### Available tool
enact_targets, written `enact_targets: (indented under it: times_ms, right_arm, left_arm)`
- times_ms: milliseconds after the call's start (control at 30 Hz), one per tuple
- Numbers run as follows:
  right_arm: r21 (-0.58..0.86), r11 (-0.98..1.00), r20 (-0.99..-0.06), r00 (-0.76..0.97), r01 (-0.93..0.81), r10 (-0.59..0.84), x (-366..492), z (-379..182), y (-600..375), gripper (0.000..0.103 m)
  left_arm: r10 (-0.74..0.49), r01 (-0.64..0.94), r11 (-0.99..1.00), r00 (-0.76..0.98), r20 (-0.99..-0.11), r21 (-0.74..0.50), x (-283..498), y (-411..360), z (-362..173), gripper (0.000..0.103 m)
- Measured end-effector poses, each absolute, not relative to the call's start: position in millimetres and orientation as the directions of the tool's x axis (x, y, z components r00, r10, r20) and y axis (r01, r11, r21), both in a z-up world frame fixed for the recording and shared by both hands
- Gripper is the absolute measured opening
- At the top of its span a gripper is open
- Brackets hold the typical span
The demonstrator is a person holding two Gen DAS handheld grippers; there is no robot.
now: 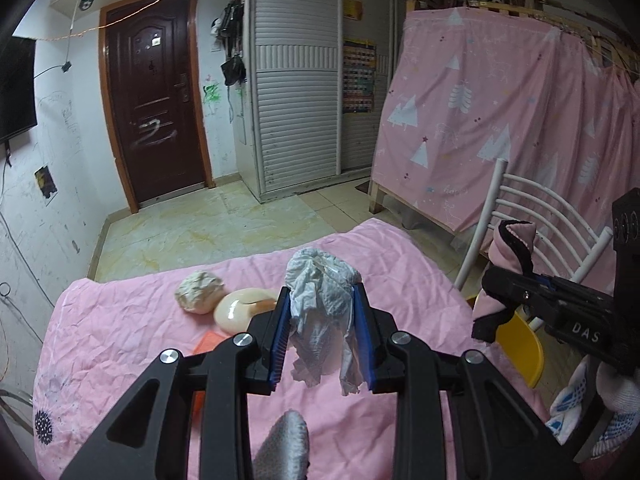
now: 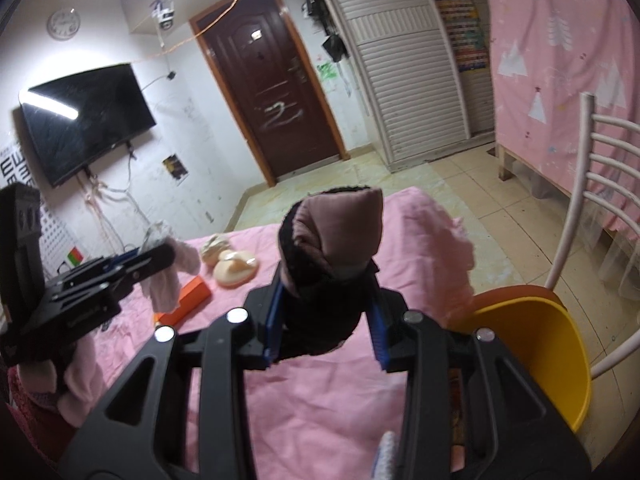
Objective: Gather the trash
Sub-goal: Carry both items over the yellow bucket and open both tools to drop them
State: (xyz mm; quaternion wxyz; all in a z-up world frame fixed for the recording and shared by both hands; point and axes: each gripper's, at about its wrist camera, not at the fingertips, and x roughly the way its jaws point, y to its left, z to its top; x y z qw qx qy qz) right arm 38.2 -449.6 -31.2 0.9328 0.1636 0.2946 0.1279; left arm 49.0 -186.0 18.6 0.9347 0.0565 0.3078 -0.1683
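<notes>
Left gripper (image 1: 322, 334): black angular frame, blue ribbed pads, silver round screws. Right gripper (image 2: 326, 322): same build, white "DAS" lettering on side. Hands: white knit gloves (image 1: 612, 408) with blue dots.

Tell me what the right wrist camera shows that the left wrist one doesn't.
Only the right wrist view shows the wall clock and the yellow bin's inside. Only the left wrist view shows the crumpled tissue close up, pinched in the left claw. Both show the pink bedcover, the brown door and the right claw gripping the pink-and-black cloth.
</notes>
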Motion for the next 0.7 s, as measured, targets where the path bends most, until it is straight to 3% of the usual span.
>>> enact_targets:
  times_ms: [700]
  right_arm:
    - [0.439,0.898,-0.490,0.847,0.037,0.205,15,-55,-559,0.035]
  left_arm:
    - [-0.373,0.515,0.855,0.688,-0.623,0.057,35,-310,13,0.021]
